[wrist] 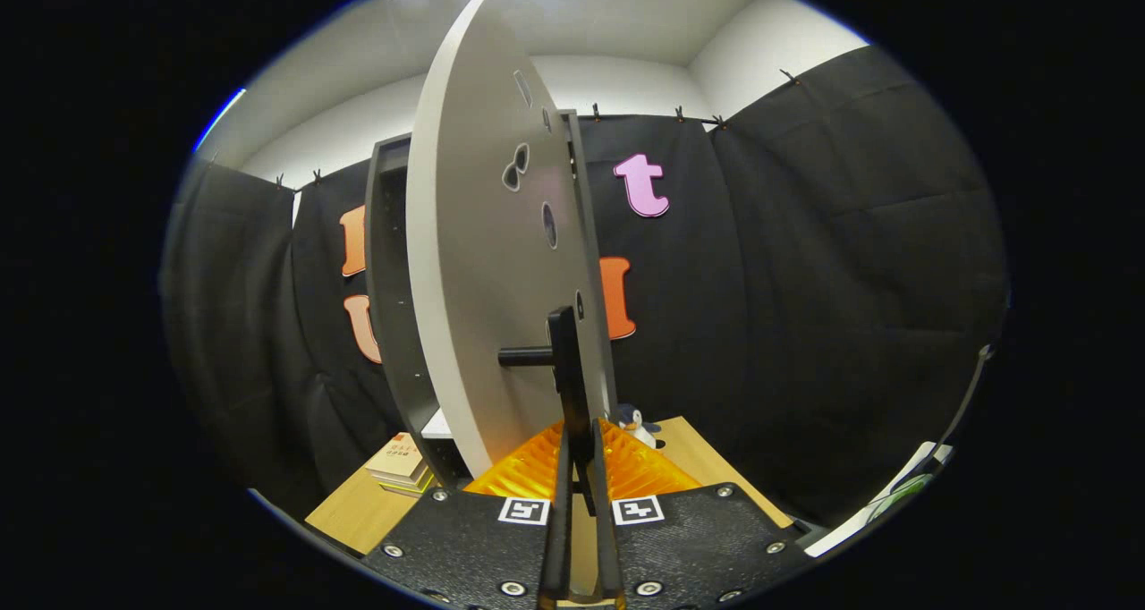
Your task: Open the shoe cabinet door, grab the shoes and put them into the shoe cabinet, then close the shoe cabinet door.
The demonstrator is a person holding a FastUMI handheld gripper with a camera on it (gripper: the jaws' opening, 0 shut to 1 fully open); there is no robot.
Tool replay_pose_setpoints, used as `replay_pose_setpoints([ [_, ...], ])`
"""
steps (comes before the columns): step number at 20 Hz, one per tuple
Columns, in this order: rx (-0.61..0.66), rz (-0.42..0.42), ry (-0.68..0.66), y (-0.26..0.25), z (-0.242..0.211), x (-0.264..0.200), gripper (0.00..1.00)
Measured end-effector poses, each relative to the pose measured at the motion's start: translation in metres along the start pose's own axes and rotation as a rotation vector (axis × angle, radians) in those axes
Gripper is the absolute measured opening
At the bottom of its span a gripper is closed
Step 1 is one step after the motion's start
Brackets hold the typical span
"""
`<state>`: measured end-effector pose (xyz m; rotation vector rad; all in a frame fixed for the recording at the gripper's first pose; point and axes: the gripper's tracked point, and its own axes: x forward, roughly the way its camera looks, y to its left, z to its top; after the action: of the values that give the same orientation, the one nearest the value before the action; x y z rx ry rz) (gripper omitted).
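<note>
Item one, your gripper: fingers clenched on the dark bar handle of the shoe cabinet door, one finger on each side of the bar as far as the close view lets you judge.

Item two, the door: pale panel, swung open, seen nearly edge-on, rising straight ahead of the handle.

Item three, the shoe cabinet: dark frame just left of the door.

Item four, a stack of books on the wooden table, low and left of the door.

Item five, a small penguin toy, low and right of the door.
</note>
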<state>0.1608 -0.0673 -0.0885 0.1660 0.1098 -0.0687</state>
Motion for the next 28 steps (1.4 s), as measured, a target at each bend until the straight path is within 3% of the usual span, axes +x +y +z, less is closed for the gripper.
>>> replay_pose_setpoints([
  [7, -0.022, 0.032, 0.013, -0.028, 0.000, -0.001, 0.09],
  [18, -0.054, 0.016, 0.020, -0.065, -0.002, 0.006, 0.05],
  [28, -0.055, -0.169, 0.001, -0.066, 0.004, -0.025, 0.09],
])
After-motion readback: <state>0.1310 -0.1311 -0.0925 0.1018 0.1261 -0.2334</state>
